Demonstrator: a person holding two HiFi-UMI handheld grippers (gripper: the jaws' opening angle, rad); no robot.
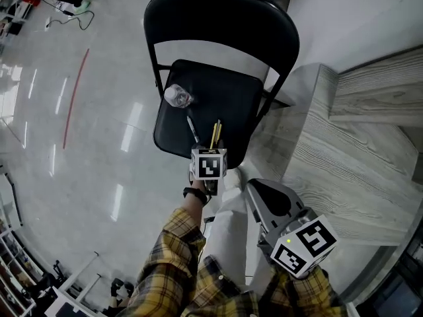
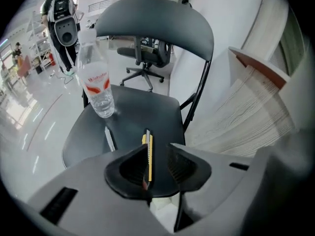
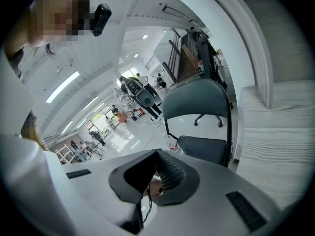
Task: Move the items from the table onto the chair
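Setting the knife (image 2: 148, 151) on the chair (image 2: 133, 112) looks done: your left gripper (image 2: 158, 145) straddles it, jaws apart (right gripper (image 3: 157, 152) closed, empty); lift clear, then check the table (image 1: 357, 150).

My left gripper (image 2: 158, 150) points steeply down, its two jaws standing apart. My left forearm (image 1: 173, 240), in a yellow plaid sleeve, reaches out ahead of me with a dark band round the wrist. My right gripper (image 3: 157, 152) hangs close to my body, tilted gently downward, its jaws closed together.
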